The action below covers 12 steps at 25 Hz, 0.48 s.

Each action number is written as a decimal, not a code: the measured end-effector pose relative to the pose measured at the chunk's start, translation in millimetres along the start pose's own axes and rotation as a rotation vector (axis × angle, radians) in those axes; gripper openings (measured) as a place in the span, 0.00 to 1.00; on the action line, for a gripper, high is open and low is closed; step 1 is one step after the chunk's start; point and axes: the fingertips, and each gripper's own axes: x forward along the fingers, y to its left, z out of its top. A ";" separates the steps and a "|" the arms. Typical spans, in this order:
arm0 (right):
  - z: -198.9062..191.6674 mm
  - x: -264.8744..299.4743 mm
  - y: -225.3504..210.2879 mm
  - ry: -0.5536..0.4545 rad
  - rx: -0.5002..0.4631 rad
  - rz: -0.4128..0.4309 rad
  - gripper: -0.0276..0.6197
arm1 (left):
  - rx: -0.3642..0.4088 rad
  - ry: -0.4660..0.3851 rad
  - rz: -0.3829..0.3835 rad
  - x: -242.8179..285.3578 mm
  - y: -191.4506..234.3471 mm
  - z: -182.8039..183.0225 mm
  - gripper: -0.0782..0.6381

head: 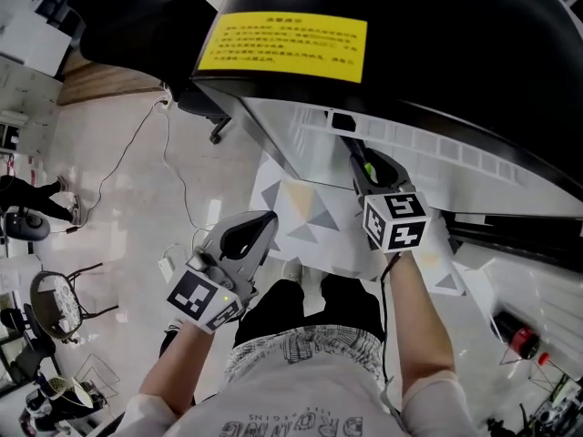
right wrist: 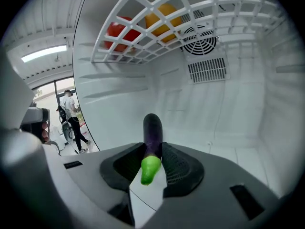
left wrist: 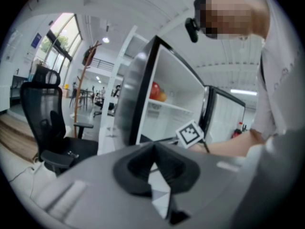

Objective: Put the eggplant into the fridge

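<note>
A dark purple eggplant [right wrist: 152,128] with a bright green stem end [right wrist: 150,168] is clamped between the jaws of my right gripper [right wrist: 153,149], tip pointing forward. That gripper [head: 363,160] reaches inside the open white fridge [right wrist: 228,109], low over its floor and under a white wire shelf [right wrist: 157,23]. In the head view only the green stem [head: 369,169] shows. My left gripper [head: 248,235] hangs outside the fridge to the left, shut with nothing in it [left wrist: 153,147]. The fridge's black top [head: 455,44] carries a yellow label.
A red fruit [right wrist: 121,32] and an orange one [right wrist: 162,15] lie on the wire shelf. A fan grille [right wrist: 200,39] sits in the back wall. A patterned mat [head: 305,212] lies before the fridge. A black office chair [left wrist: 47,123] and floor cables [head: 137,153] lie left.
</note>
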 end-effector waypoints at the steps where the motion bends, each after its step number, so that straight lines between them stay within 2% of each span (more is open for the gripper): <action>1: -0.3 2.7 0.2 0.005 -0.010 0.000 0.23 | -0.001 -0.002 0.003 0.1 0.5 -0.3 0.12; 12: -11.9 23.0 -6.8 0.071 -0.084 -0.037 0.23 | -0.010 -0.011 0.029 -0.5 8.6 -7.5 0.12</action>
